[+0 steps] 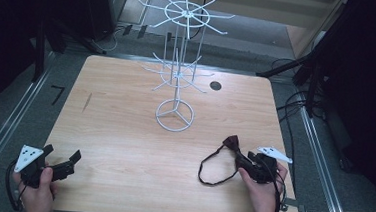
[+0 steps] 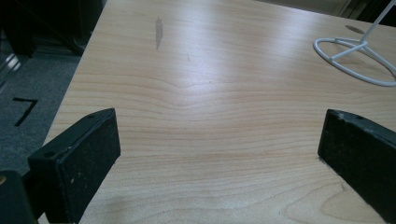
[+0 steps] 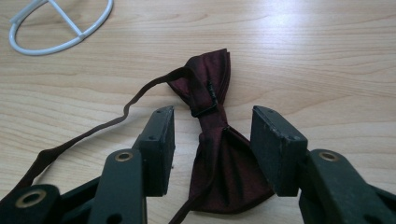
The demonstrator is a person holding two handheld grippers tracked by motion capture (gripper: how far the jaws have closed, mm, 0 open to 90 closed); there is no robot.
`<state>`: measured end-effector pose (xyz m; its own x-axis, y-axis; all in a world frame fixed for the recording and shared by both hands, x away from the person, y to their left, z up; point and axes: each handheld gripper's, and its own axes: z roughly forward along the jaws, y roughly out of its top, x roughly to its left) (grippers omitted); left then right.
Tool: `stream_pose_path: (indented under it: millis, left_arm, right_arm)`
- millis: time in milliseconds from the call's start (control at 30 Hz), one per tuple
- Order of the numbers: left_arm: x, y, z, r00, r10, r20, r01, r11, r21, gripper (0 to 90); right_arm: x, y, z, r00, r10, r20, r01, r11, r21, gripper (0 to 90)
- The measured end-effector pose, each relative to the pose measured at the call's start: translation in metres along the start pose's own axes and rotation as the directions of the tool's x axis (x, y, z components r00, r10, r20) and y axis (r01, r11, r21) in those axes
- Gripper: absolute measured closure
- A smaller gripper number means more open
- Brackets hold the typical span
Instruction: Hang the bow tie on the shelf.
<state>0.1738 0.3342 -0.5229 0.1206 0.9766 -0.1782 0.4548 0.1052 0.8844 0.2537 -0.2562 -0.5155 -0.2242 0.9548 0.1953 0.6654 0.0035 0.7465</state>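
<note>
A: Start at the left. What are the left tongs (image 1: 63, 160) doing?

B: They sit low at the near left corner of the surface (image 1: 124, 131), held in the person's left hand (image 1: 37, 188). The jaws stand wide apart with nothing but bare wood between them, as the left gripper view shows (image 2: 217, 140).

A: And in the middle?

B: A white wire rack (image 1: 178, 70) stands upright toward the far side, its ring base (image 1: 175, 115) flat on the surface. A small dark round mark (image 1: 215, 86) lies just to its right.

A: Then the right side?

B: A dark red bow tie (image 3: 212, 135) lies on the surface near the right front corner, its thin strap (image 1: 211, 170) looping out to the left. The right tongs (image 3: 212, 149), in the person's right hand (image 1: 262, 194), straddle it: one jaw on each side of the near wing, just behind the knot. The jaws are half closed, and a gap still shows between each pad and the cloth, so they are not pressing on it.

A: Is the tie lifted?

B: No, it rests flat on the wood.
</note>
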Motion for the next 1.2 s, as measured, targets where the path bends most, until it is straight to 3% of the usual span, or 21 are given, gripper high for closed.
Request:
stream_pose_path:
  millis: [333, 667, 933, 1033, 1200]
  left_arm:
    - [-0.001, 0.000, 0.001, 1.0000, 0.006, -0.002, -0.006, 1.0000, 0.002, 0.0]
    - [-0.001, 0.000, 0.001, 1.0000, 0.007, -0.001, -0.006, 1.0000, 0.003, 0.0]
    - [-0.001, 0.000, 0.001, 0.9999, 0.010, -0.003, -0.010, 0.9999, 0.008, 0.0]
    - [-0.001, 0.000, 0.001, 1.0000, 0.008, -0.003, -0.008, 0.9999, 0.007, 0.0]
    - [-0.001, 0.000, 0.001, 1.0000, 0.010, -0.003, -0.010, 0.9999, 0.009, 0.0]
  right_arm:
    - [0.002, -0.002, 0.011, 0.9999, -0.011, 0.012, 0.011, 0.999, 0.045, 51.5]
    - [0.002, -0.005, 0.023, 0.9996, -0.016, 0.024, 0.014, 0.996, 0.091, 63.4]
    - [-0.001, -0.009, 0.023, 0.9997, -0.024, 0.004, 0.023, 0.997, 0.076, 74.7]
    - [0.001, -0.009, 0.023, 0.9987, -0.050, -0.006, 0.051, 0.995, 0.081, 76.0]
    - [0.003, -0.009, 0.023, 0.9986, -0.052, -0.010, 0.052, 0.996, 0.077, 76.5]
